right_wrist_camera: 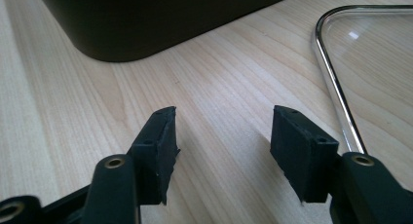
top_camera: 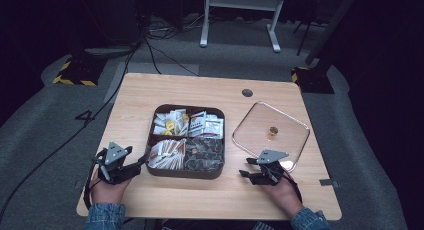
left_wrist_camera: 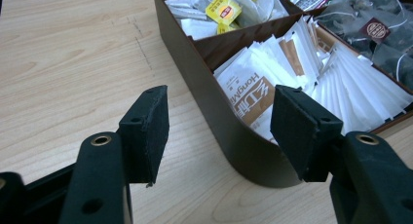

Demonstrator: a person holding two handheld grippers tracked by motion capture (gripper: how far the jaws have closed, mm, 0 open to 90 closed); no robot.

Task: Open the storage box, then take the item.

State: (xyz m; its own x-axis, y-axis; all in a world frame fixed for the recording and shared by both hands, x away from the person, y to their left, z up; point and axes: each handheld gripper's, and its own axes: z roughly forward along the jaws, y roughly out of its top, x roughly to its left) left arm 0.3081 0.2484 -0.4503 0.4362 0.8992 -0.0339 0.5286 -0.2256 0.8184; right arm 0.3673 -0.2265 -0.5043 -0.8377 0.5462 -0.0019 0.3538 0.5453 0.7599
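the table (top_camera: 210, 92) fills mid-frame in the high view. at its centre sits the box (top_camera: 187, 140), four compartments of tea bags and sachets (left_wrist_camera: 253, 90). right of it lies the glass lid (top_camera: 270, 134), knob up, flat on the wood. the left gripper (top_camera: 134, 165) sits at the box's lower-left corner, jaws well apart and empty, the corner between them in the left gripper view. the right gripper (top_camera: 246, 173) rests at lower right between box and lid, jaws apart, holding nothing. the lid looks set aside; next, likely picking a sachet: steady the box wall first, approach from above.
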